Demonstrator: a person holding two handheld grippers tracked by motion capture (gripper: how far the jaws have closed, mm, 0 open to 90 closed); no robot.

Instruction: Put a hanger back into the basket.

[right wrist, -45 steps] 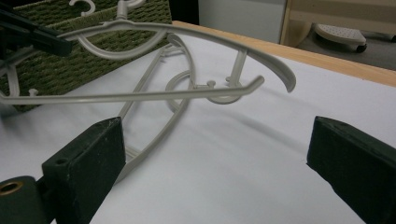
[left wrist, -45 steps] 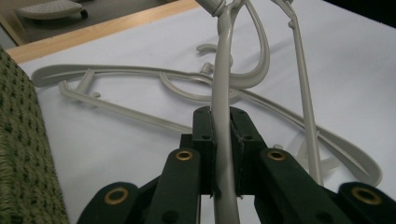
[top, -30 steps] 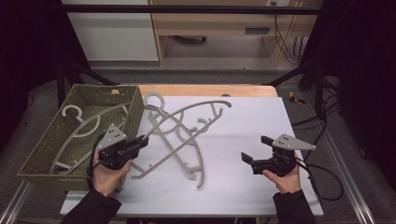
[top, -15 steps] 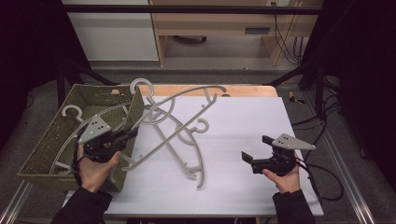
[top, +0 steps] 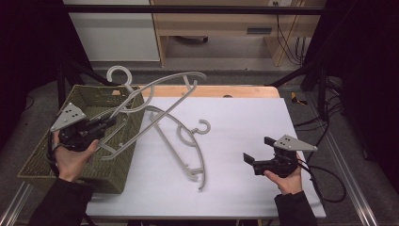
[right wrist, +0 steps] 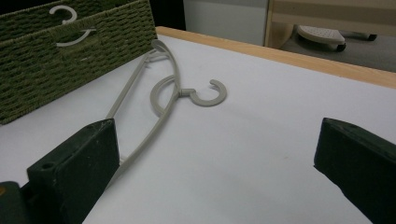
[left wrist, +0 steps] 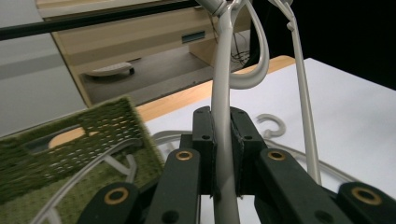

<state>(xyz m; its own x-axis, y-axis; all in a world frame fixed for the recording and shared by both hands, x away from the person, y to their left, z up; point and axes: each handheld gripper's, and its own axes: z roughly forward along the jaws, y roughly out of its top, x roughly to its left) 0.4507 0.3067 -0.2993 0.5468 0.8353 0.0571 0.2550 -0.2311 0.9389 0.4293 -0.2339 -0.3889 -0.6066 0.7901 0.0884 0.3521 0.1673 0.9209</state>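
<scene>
Left claw (top: 109, 121) shut tight on one grey hanger (top: 155, 89), with the thin bar pinched between both black jaws, clear to see in the left gripper view (left wrist: 223, 154). Hanger held up in the air, tilted, hook end high and to the back, low end over the edge of the green basket (top: 42, 160). More hangers inside (top: 117, 146) the basket already, it seems. One other hanger (top: 188, 141) flat on the white tabletop (top: 244, 188), just beside the basket, hook pointing to the right; same one seen in the right gripper view (right wrist: 159, 93), lying between the basket and that claw. Right claw (top: 249, 159) wide open, holding nothing, low over the tabletop and well apart from the flat hanger. Step in hand, by the look of it: putting hangers away in the basket, one by one, with this one halfway there. Next move, most likely: swing the lifted hanger more to the left, lay it down flat inside the basket, then open the left claw and let go. Care needed with the long bar and the hook, since either could catch on the basket wall or hook onto the hangers inside. After that, time for the last hanger on the tabletop, maybe with the open right claw.
</scene>
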